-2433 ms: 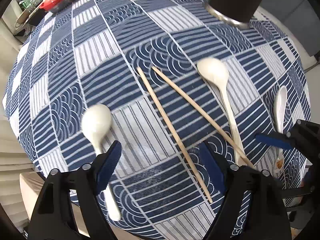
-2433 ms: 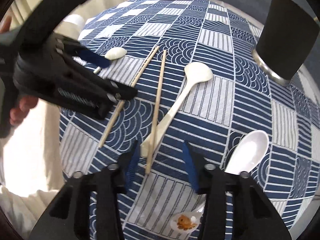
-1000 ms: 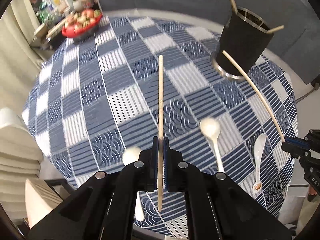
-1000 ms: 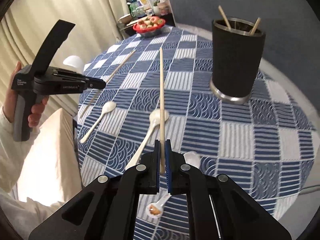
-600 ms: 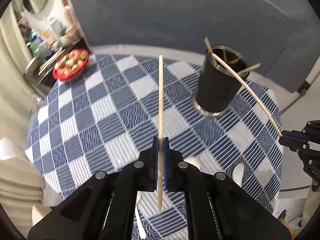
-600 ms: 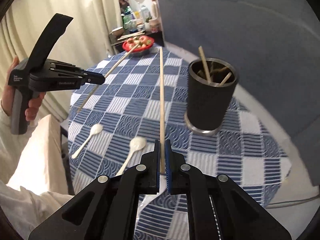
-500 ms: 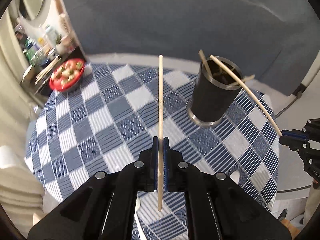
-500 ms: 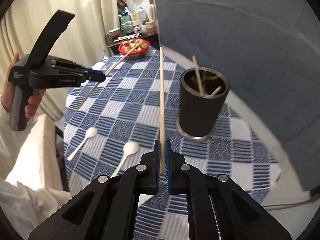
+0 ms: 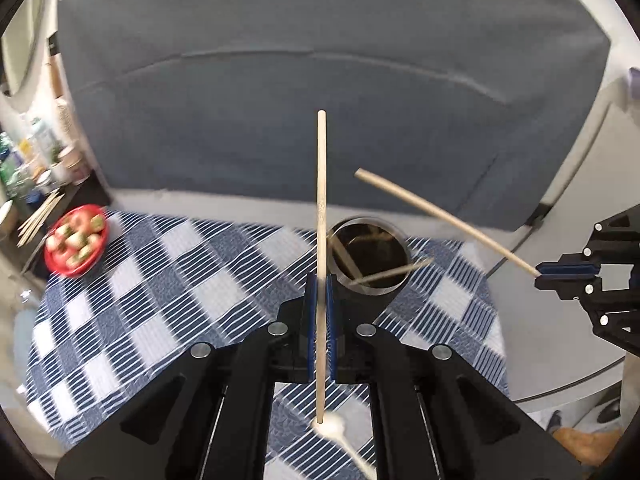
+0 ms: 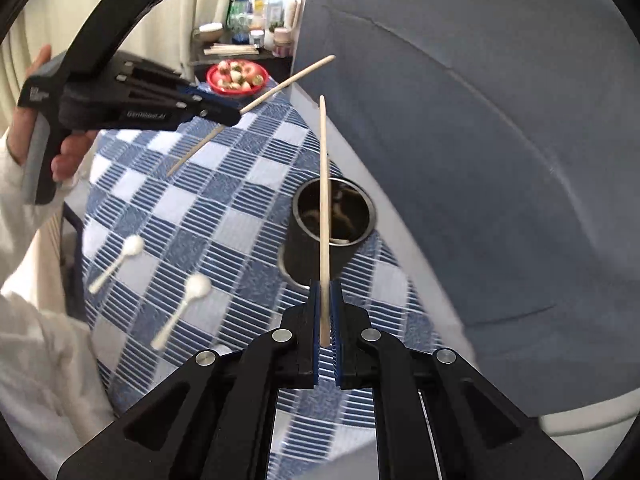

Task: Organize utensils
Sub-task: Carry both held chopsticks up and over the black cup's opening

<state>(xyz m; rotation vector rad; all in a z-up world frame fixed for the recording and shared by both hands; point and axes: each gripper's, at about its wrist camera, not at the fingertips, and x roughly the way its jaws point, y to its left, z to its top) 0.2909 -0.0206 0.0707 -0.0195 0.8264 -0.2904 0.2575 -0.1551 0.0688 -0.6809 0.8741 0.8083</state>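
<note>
Both grippers, the left gripper and right gripper, have risen off the counter, fingers clamped on one chopstick each. The black holder now sits just below them, so dropping in looks next; spoons remain on the counter beside it.

Red bowl of fruit sits at the far edge of the blue checkered tablecloth, bottles cluttered behind it, grey sofa beyond.
</note>
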